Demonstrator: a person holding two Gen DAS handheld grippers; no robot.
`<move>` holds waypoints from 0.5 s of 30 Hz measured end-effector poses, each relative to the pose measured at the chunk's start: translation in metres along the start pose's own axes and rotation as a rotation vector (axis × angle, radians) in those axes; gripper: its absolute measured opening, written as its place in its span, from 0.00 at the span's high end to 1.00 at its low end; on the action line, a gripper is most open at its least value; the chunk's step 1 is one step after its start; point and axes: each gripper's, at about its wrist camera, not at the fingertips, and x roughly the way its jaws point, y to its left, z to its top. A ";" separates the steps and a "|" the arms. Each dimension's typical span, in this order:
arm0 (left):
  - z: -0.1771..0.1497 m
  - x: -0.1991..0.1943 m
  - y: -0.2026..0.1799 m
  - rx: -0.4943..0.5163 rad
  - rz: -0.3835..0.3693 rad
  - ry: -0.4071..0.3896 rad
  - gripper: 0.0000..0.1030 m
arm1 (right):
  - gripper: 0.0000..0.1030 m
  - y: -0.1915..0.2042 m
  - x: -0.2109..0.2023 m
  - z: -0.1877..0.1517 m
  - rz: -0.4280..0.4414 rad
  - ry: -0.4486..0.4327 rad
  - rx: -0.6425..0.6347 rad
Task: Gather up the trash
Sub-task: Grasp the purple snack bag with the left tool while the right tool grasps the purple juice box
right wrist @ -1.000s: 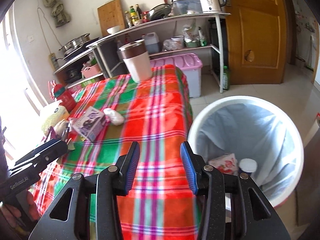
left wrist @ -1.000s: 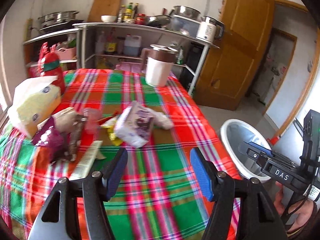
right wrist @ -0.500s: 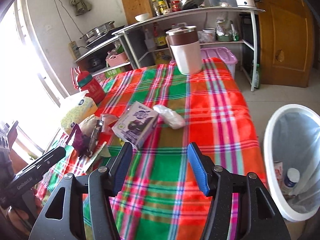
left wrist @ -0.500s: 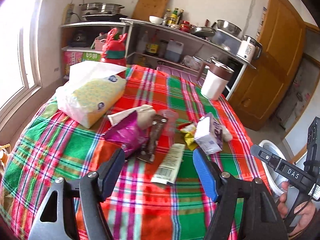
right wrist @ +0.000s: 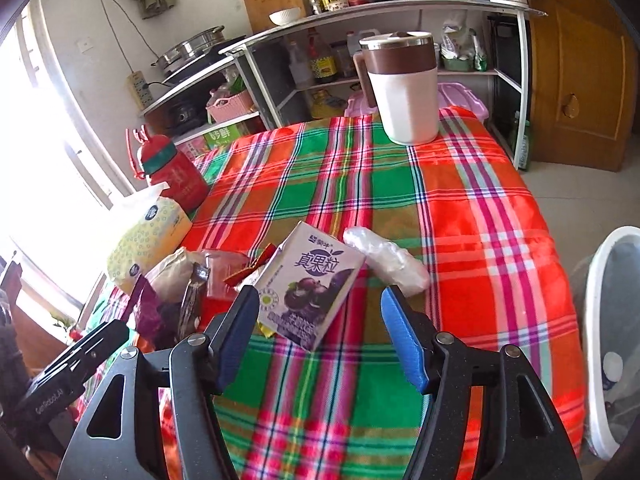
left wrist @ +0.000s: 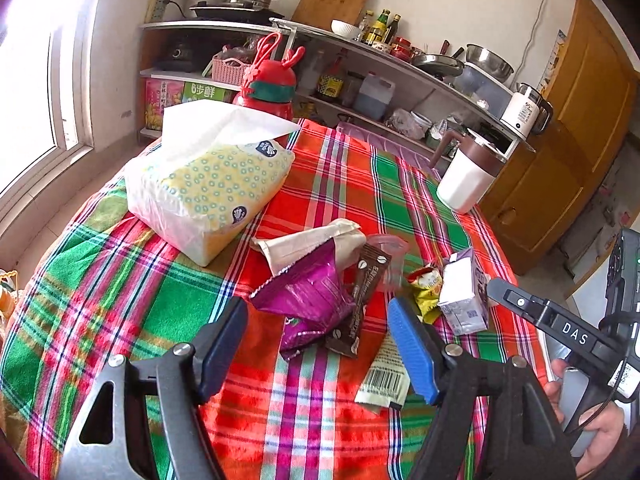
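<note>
A heap of trash lies on the plaid tablecloth [left wrist: 120,300]. A purple foil wrapper [left wrist: 308,296] and a brown wrapper [left wrist: 360,300] sit just beyond my left gripper [left wrist: 316,312], which is open and holds nothing. Beside them are a cream paper bag [left wrist: 312,240], a barcode wrapper [left wrist: 384,376] and a yellow wrapper [left wrist: 426,288]. My right gripper [right wrist: 320,296] hovers low over the purple milk carton [right wrist: 312,280]. Its jaws are opening, and the carton's near end lies between the fingertips, untouched. Crumpled clear plastic [right wrist: 384,260] lies just right of the carton.
A white bin [right wrist: 600,320] with a liner stands on the floor off the table's right edge. On the table are a tissue pack [left wrist: 208,188], a red bottle [left wrist: 268,88] and a white jug [right wrist: 404,88]. Kitchen shelves [right wrist: 360,12] line the far wall.
Both grippers have swung from the bin side toward the trash heap and come closer to it. The right jaws have spread clearly wider, the left only a little.
</note>
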 end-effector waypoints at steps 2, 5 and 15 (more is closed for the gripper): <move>0.002 0.005 0.002 -0.014 0.002 0.007 0.28 | 0.35 0.002 0.006 0.002 -0.024 0.001 0.005; 0.004 0.012 0.003 -0.028 0.004 0.020 0.28 | 0.35 0.002 0.014 0.006 -0.033 0.012 0.021; 0.008 0.023 0.010 -0.074 -0.001 0.029 0.29 | 0.35 0.002 0.029 0.017 -0.035 0.032 0.090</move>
